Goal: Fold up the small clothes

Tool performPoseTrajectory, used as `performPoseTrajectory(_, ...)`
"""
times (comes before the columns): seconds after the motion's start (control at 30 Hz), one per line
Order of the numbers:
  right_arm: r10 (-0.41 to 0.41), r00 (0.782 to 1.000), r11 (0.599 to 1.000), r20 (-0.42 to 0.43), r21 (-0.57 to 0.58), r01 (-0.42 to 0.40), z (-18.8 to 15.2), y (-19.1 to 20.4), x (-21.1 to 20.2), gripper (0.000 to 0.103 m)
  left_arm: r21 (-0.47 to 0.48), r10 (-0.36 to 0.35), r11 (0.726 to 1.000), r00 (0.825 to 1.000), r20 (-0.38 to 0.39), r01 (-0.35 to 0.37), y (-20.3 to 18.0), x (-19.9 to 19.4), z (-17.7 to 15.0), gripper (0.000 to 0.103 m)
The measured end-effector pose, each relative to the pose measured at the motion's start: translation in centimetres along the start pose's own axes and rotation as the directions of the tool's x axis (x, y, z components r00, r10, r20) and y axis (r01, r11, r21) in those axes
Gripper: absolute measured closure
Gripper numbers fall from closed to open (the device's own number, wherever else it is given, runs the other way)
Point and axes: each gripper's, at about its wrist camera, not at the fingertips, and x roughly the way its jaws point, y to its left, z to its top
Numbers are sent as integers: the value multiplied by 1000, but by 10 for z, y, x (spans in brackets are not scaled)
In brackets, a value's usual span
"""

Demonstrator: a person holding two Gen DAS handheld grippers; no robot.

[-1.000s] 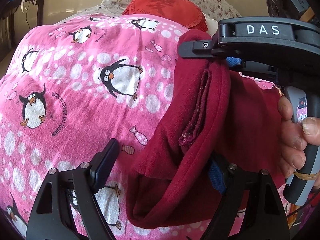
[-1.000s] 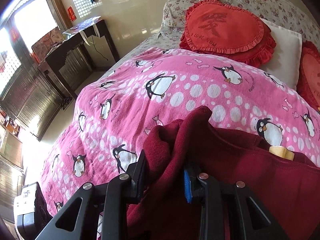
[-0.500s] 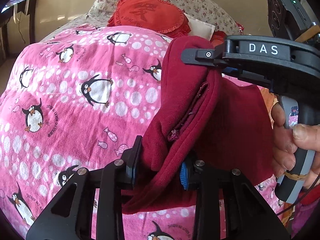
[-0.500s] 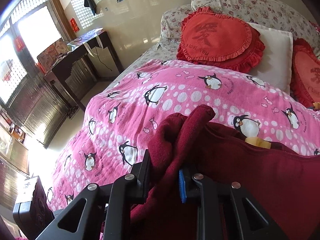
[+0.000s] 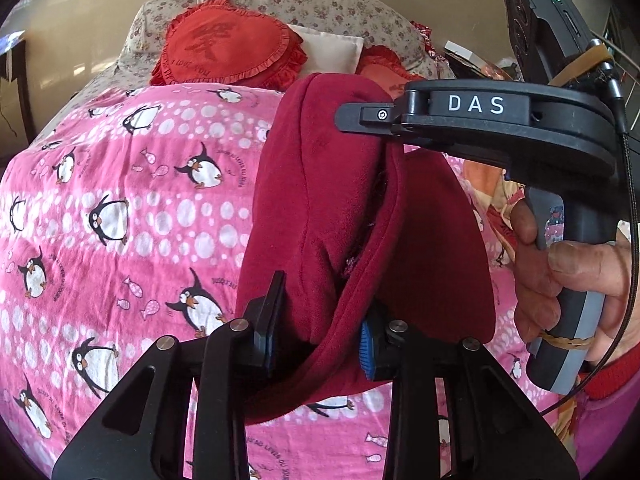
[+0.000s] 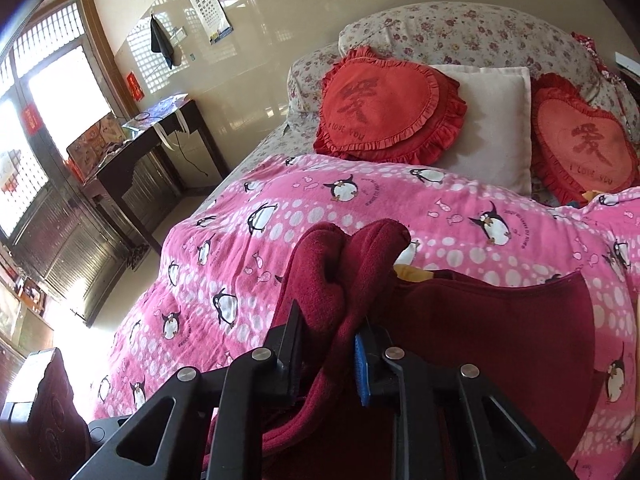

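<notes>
A dark red fleece garment (image 5: 320, 200) hangs bunched above the pink penguin blanket (image 5: 120, 200). My left gripper (image 5: 320, 328) is shut on a thick fold at its lower edge. In the left wrist view my right gripper (image 5: 354, 114) bites the garment's upper edge from the right, with a hand (image 5: 560, 280) on its handle. The right wrist view shows the right gripper (image 6: 328, 352) shut on a doubled fold of the garment (image 6: 500, 320), whose two lobes stick up past the pads. The rest of the cloth trails off to the right over the blanket (image 6: 280, 220).
Two red heart cushions (image 6: 384, 108) (image 6: 580, 140), a white pillow (image 6: 492, 120) and floral pillows (image 6: 460, 28) sit at the head of the bed. A dark side table (image 6: 140, 152) stands by the wall on the left, beside the window.
My left gripper went from open beside the cloth to shut on its lower fold. Both grippers rose with the garment, and the pillows at the head of the bed came into fuller view.
</notes>
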Motion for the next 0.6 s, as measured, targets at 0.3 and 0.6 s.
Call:
performPoseTrajectory(0.3, -35, 998, 999, 57, 25, 34, -8, -32, -40, 85, 79, -42, 996, 999, -4, 42, -48, 4, 5, 74)
performPoseTrajectory(0.6, -112, 992, 993, 57, 48, 110, -15, -92, -72, 86, 169, -119, 977, 991, -64, 128, -117, 34, 9, 74)
